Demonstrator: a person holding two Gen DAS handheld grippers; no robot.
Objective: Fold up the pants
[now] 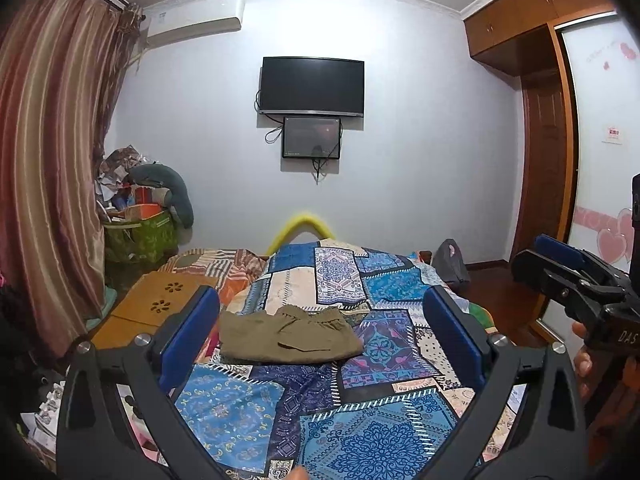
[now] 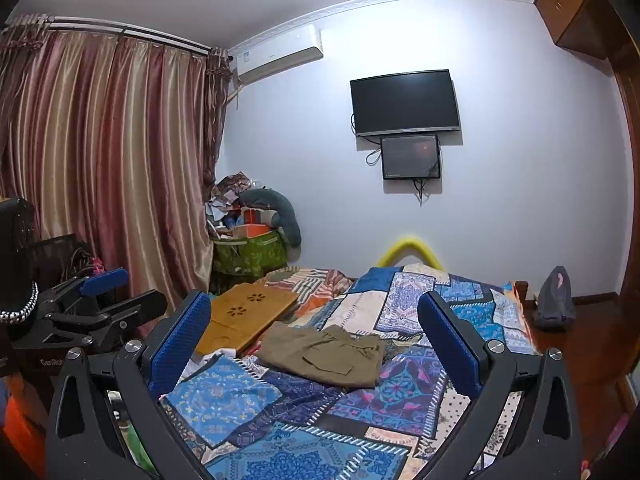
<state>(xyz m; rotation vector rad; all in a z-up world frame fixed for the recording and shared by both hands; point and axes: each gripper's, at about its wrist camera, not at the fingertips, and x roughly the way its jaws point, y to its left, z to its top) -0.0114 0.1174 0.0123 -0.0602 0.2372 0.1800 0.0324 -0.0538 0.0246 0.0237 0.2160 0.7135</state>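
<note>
Pants (image 1: 290, 334) lie folded mid-bed (image 1: 360, 408), a wooden tray (image 1: 160, 300) just to their left. Left gripper (image 1: 320, 336) and right gripper (image 2: 314, 344) hover above the bed, both spread wide, holding nothing.

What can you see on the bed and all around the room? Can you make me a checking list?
Surface: bed covered by a blue patchwork quilt, rumpled in places.
Job's things: olive pants lie folded into a compact bundle on the quilt, held by neither gripper.
Clutter: wooden lap tray on the bed beside the pants; green bin piled with boxes and paper in the corner; grey bag on the floor.
Grippers: left gripper open, above the quilt; right gripper open, also empty.
Cables: black cords dangle from the TV and the small screen under it.
Surroundings: striped curtains, air conditioner, wooden wardrobe.
</note>
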